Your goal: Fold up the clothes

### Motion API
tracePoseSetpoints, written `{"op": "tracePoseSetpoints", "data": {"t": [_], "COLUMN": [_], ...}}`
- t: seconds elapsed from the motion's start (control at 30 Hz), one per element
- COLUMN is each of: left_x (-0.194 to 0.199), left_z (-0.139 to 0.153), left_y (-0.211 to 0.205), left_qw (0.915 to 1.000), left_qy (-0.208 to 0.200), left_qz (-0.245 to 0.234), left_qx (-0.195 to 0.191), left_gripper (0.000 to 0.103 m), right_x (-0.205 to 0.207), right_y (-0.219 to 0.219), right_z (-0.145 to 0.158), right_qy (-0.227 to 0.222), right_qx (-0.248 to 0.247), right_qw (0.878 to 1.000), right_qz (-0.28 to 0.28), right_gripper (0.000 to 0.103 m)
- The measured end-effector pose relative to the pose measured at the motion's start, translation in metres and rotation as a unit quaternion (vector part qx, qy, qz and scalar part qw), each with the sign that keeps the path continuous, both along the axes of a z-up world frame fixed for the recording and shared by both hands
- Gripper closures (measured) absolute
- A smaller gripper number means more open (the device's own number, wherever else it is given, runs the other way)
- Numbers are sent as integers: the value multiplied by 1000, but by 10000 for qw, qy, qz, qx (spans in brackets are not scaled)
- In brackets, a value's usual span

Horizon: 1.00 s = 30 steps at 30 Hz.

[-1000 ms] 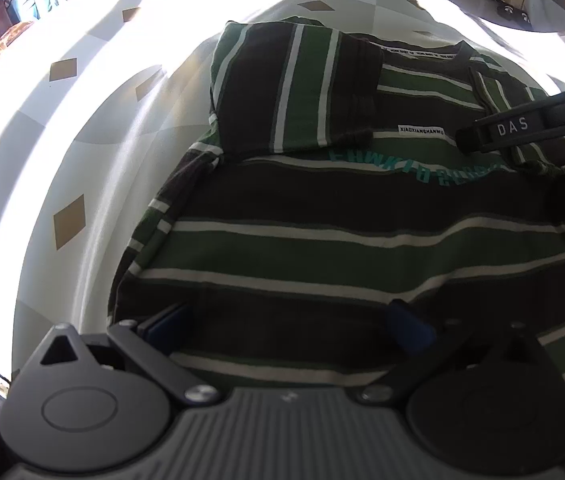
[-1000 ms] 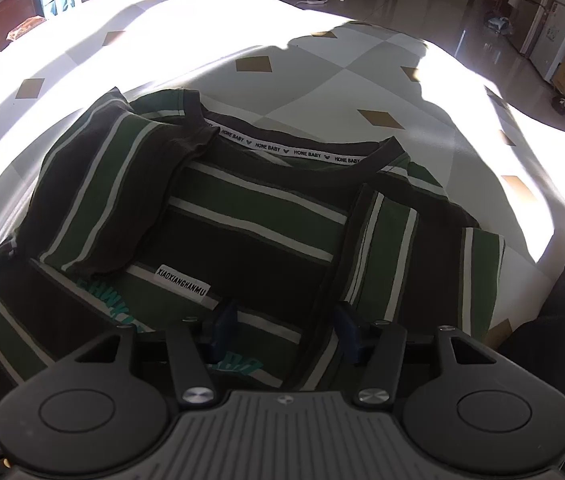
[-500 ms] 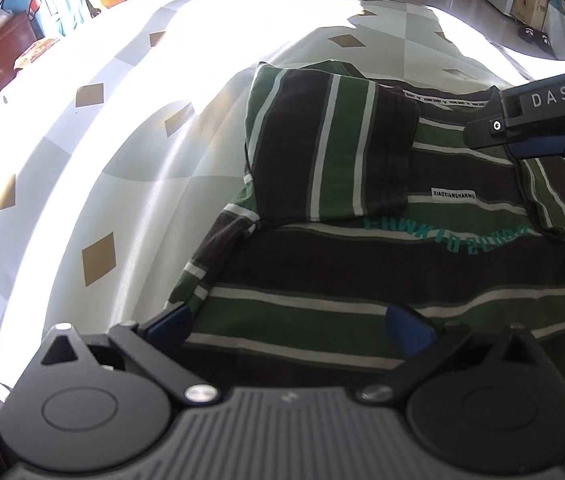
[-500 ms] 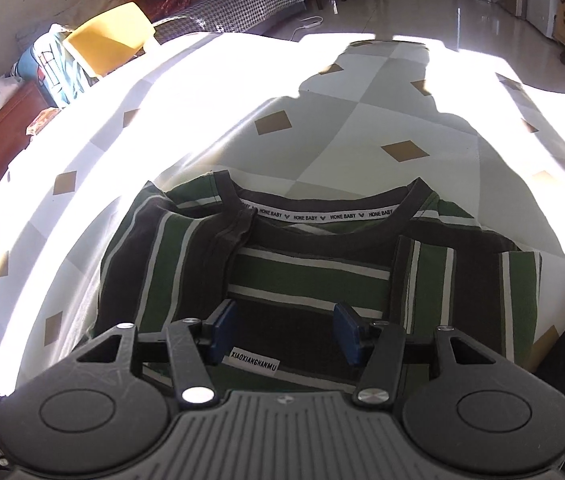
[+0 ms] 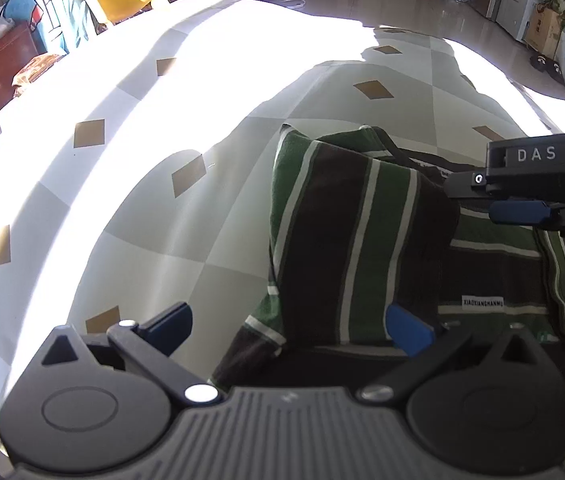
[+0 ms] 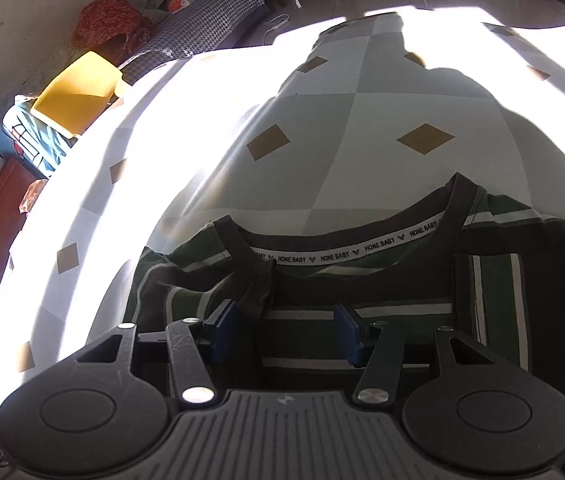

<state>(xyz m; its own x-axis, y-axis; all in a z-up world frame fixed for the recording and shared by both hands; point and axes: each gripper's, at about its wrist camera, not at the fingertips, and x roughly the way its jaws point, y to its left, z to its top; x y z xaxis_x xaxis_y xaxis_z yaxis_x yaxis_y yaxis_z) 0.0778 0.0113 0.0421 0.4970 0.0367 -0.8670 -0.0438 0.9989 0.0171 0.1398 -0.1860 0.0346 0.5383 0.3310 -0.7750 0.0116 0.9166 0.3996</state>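
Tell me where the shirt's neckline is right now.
In the right wrist view the collar lies at the shirt's far edge on the tablecloth, just ahead of the open right gripper; the folded-in sleeve lies to its left.

1. Left wrist view: looks forward over the left tool [image 5: 288, 326], low and close above the left edge of the striped shirt [image 5: 354, 240], angled down at the tiled-pattern table [image 5: 130, 208].
2. Right wrist view: sits close behind the right tool [image 6: 284, 332], facing the shirt's collar [image 6: 342, 254] and the room beyond.
3. Shared: the folded-in left sleeve, the collar, the table, and the yellow cushion [image 6: 76, 92] at the far left. The left view also catches the right tool side-on at its right edge.
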Motion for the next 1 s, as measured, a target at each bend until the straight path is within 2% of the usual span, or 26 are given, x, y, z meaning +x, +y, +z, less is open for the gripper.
{"op": "tracePoseSetpoints", "data": {"t": [0.2, 0.4, 0.5, 0.67, 0.83, 1.0], "left_x": [16, 22, 25, 27, 29, 29], "left_z": [-10, -23, -27, -30, -32, -33], "left_y": [8, 6, 7, 10, 11, 12], "left_qw": [9991, 9992, 9989, 9985, 9982, 9979], "left_qy": [43, 195, 239, 284, 331, 351], "left_qz": [281, 298, 354, 451, 491, 529], "left_qx": [-322, -175, -186, -146, -131, -125], "left_gripper": [0, 0, 0, 0, 0, 0], "right_x": [10, 19, 18, 16, 9, 1], "right_y": [4, 10, 15, 18, 20, 14], "right_z": [-7, -12, -12, -11, 0, 22], "right_qy": [-12, -41, -81, -180, -498, -918], "right_qx": [104, 187, 111, 44, 128, 517], "right_qw": [9999, 9997, 9999, 9997, 9982, 9933], "right_qz": [-89, -125, -28, 132, 299, 476], "right_gripper": [51, 50, 60, 89, 99, 99]}}
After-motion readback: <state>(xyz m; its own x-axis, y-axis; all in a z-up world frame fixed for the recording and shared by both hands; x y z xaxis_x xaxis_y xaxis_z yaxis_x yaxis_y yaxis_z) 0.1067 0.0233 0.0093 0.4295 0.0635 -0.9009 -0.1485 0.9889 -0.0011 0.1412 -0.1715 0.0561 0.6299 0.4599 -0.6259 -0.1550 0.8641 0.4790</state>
